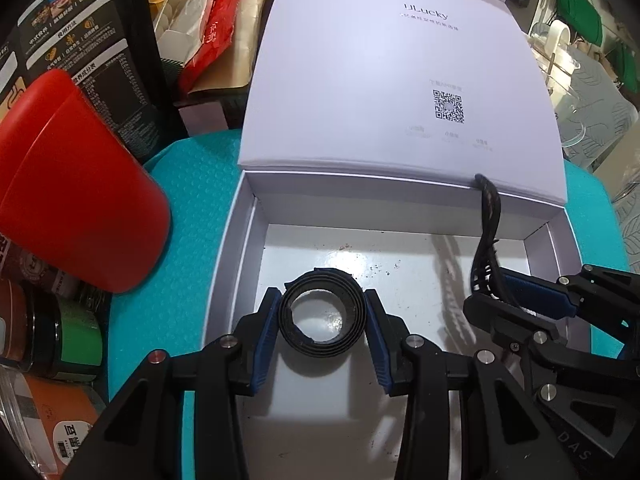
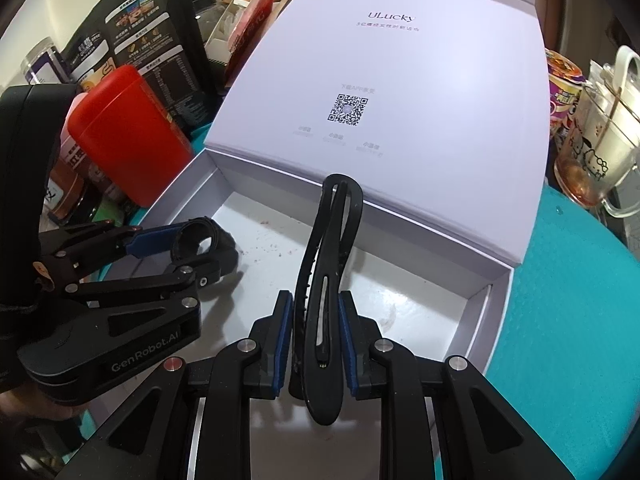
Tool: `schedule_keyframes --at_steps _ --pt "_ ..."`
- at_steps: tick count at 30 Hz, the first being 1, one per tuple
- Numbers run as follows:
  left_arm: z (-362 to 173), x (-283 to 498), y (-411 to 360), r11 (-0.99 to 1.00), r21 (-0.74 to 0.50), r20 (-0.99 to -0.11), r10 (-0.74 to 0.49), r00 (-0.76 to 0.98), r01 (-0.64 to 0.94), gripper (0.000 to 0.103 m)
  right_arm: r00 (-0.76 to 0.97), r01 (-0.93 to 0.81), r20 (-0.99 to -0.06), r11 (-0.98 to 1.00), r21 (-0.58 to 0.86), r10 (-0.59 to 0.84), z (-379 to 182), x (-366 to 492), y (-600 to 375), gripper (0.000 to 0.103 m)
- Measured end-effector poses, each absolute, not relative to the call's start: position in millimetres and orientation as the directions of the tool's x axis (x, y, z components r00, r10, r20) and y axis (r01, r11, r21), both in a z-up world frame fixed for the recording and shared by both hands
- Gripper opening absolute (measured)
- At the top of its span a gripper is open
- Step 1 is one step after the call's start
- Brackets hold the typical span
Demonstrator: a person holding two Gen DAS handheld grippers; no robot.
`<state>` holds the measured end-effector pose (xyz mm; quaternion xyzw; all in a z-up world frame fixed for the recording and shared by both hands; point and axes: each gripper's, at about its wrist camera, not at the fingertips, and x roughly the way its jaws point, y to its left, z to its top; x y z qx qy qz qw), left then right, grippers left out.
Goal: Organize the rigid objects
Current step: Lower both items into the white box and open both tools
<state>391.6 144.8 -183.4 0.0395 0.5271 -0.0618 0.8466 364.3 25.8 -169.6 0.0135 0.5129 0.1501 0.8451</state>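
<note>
Coiled black tape roll [image 1: 321, 312]; toothed black hair clip [image 2: 320, 300].

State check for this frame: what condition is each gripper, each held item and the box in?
left gripper: shut on the black tape roll
right gripper: shut on the black hair clip
black tape roll: held over the box interior
black hair clip: held upright
white box: open, lid tilted back

Red canister [image 1: 76, 184], possibly glass mug [image 2: 600, 160].

The white matt paperboard box [image 1: 400, 80] is looking smooth; the black coiled strip [image 1: 322, 312] matt, the red plastic canister [image 1: 76, 184] softly glossy, the teal mat [image 1: 192, 184] dimpled.
</note>
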Motion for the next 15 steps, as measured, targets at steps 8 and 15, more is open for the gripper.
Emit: schedule_keyframes --at_steps 8,15 --pt "-179 392 146 0.992 0.004 -0.902 -0.049 0.429 0.122 0.041 0.430 -0.223 -0.867 0.961 0.166 0.250 -167 360 24 0.028" --pt "-160 389 146 0.993 0.015 -0.891 -0.042 0.451 0.121 0.041 0.441 -0.218 -0.863 0.962 0.162 0.246 -156 352 22 0.028"
